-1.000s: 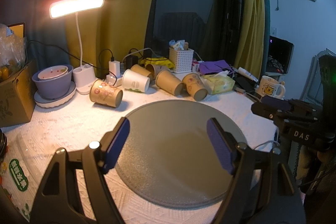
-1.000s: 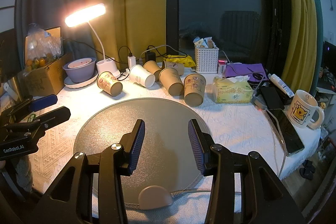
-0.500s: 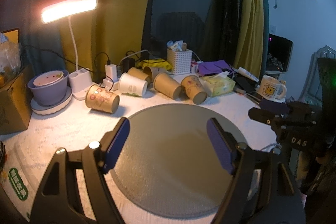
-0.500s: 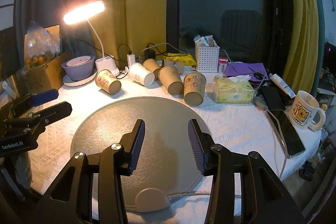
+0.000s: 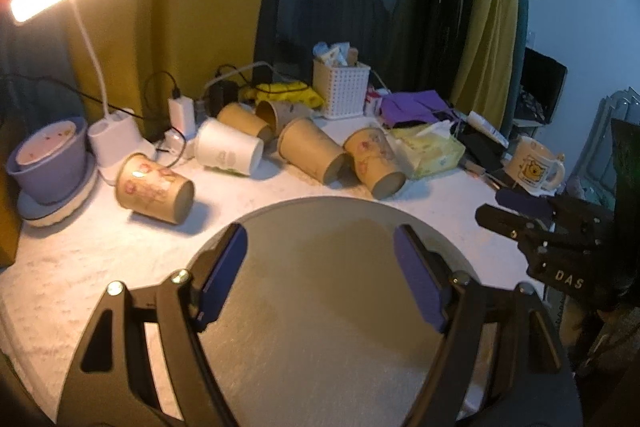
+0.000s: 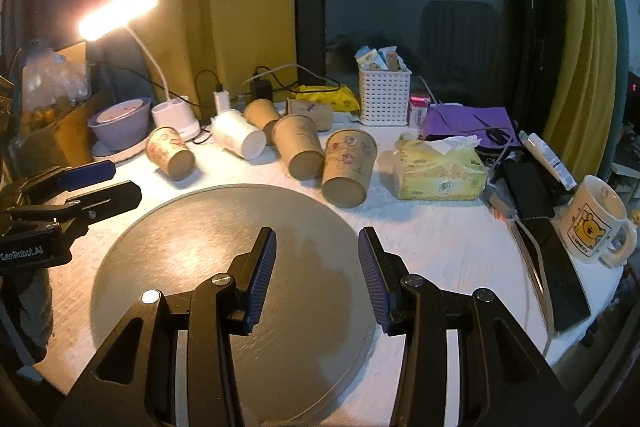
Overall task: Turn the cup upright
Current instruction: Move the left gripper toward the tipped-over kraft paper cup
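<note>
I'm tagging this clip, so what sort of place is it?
Probably a lived-in room at home, at night: a cluttered table by a dark window with yellow curtains, a desk lamp, tissue box and mug.

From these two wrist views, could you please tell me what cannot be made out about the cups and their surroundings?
- Rearmost brown cup: right wrist view, lower part hidden by the cups in front.
- White basket contents: left wrist view, too small and dim.
- Cardboard box: left wrist view, cut off by the left edge.
- Print on the white cup: right wrist view, too small.
</note>
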`<state>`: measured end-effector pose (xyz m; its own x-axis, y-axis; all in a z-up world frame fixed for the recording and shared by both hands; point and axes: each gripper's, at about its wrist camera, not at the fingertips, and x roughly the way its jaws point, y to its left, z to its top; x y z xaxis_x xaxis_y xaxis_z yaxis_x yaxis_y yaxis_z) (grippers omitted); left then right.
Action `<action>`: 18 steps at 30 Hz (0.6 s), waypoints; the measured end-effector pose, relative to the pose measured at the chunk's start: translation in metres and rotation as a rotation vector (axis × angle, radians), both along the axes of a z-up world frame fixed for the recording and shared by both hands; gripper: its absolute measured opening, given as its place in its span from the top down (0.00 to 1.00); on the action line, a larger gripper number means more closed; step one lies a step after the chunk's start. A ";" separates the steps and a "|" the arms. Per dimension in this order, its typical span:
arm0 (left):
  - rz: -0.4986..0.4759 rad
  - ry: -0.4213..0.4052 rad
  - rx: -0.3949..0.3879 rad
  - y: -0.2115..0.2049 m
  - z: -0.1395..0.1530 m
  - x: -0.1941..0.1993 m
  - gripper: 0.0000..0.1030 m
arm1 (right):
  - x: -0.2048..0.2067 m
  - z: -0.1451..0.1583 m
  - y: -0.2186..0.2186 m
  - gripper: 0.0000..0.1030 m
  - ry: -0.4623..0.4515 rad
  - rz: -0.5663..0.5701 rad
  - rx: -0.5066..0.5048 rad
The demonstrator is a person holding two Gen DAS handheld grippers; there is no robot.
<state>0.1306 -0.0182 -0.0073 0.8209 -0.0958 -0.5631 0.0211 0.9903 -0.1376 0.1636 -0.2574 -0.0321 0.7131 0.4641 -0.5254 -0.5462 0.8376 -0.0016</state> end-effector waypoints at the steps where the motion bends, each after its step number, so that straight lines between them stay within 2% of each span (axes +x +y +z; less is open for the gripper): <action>1: -0.003 0.019 -0.009 0.000 -0.003 0.009 0.25 | 0.007 0.000 0.000 0.56 0.004 -0.001 -0.002; 7: -0.006 0.108 -0.063 -0.003 -0.018 0.061 0.25 | 0.050 -0.002 0.001 0.56 0.027 0.000 -0.007; 13: 0.010 0.125 -0.035 -0.007 -0.022 0.105 0.25 | 0.093 -0.004 0.008 0.56 0.048 0.010 -0.020; 18: 0.023 0.161 -0.078 -0.003 -0.026 0.151 0.25 | 0.127 -0.001 0.014 0.56 0.056 0.024 -0.028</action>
<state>0.2812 -0.0214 -0.0335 0.7231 -0.1265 -0.6791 -0.0298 0.9764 -0.2137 0.2906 -0.2432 -0.0326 0.6709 0.4655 -0.5772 -0.5662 0.8243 0.0068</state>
